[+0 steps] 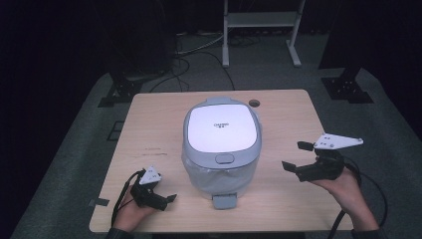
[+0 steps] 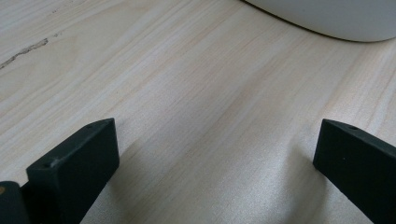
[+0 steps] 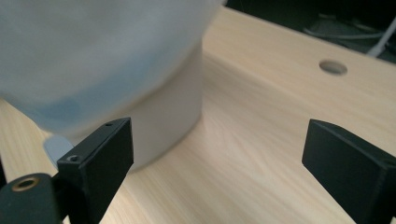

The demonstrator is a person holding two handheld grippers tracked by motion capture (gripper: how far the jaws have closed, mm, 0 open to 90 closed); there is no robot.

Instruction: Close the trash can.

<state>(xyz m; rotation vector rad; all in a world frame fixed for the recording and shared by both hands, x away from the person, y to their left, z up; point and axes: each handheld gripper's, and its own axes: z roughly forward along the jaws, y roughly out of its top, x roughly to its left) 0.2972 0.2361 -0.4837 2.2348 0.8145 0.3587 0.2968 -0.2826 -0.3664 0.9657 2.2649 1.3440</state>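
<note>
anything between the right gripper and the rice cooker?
Nothing: bare wooden table separates the open right gripper from the rice cooker, clear in the high view and the right gripper view.

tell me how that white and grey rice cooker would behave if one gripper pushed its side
The white and grey rice cooker with a rounded body looks bulky, so probably heavy. Its broad base on the light wooden table suggests sliding rather than tipping. The smooth curved wall may let a gripper slip.

place: lab or studio | cues: black curtains, grey carpet (cables trailing)
</note>
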